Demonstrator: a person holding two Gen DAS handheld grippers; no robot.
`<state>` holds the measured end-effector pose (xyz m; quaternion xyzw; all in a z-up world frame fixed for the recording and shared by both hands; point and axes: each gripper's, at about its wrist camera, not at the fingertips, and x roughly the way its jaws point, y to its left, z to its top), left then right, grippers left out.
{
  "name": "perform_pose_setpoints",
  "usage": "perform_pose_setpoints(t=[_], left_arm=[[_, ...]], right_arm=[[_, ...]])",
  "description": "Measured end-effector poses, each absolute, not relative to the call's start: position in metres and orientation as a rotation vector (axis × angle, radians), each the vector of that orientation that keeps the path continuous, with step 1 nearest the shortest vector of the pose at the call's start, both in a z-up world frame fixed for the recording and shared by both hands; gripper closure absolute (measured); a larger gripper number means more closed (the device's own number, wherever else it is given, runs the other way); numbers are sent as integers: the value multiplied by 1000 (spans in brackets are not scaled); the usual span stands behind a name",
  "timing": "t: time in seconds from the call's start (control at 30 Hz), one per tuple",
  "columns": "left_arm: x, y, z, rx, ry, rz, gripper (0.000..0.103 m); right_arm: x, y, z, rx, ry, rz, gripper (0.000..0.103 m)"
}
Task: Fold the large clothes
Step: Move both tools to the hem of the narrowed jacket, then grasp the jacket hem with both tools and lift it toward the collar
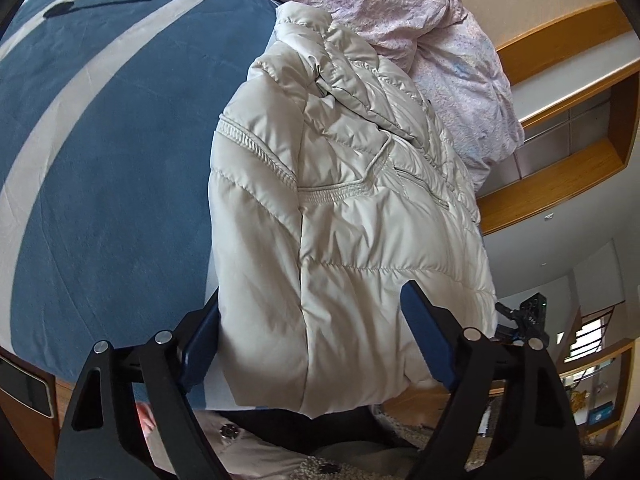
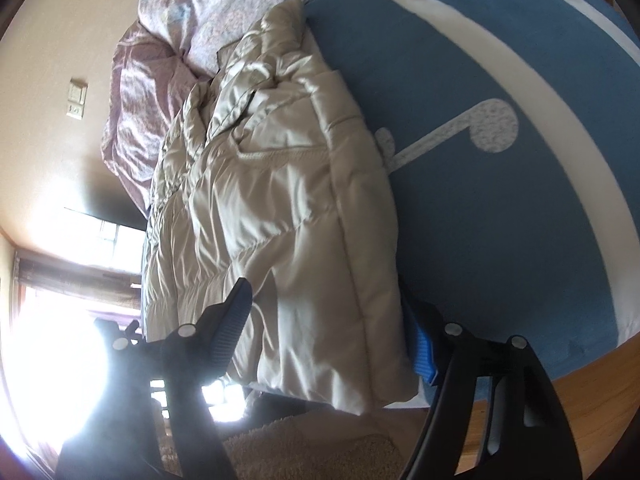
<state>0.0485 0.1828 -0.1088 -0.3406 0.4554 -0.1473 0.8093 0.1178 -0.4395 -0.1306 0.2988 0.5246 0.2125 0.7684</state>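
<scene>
A cream puffer jacket lies lengthwise on a blue bed cover with white stripes, its hem at the bed's near edge. My left gripper straddles one hem corner. One blue pad sits at the jacket's side edge and the other rests over the fabric, with the jaws wide. In the right wrist view the same jacket fills the middle. My right gripper straddles the other hem corner, one finger above the fabric and the other pad beside its edge. I see no firm pinch on either side.
A crumpled pink quilt lies at the jacket's collar end, also in the right wrist view. Wooden shelves line the wall. A shaggy rug lies below the wooden bed frame. Bright window glare washes out the lower left.
</scene>
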Motion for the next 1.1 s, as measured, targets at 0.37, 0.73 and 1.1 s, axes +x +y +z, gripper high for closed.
perform_pose_setpoints(t=[0.37, 0.73, 1.1], left_arm=[[42, 182, -115, -817, 982, -376, 23], [40, 180, -118, -837, 985, -310, 63], [39, 185, -80, -755, 863, -261, 90]], right_arm=[[107, -423, -129, 585, 1165, 536, 36], [95, -421, -127, 575, 1132, 542, 75], [82, -422, -80, 463, 904, 459, 86]])
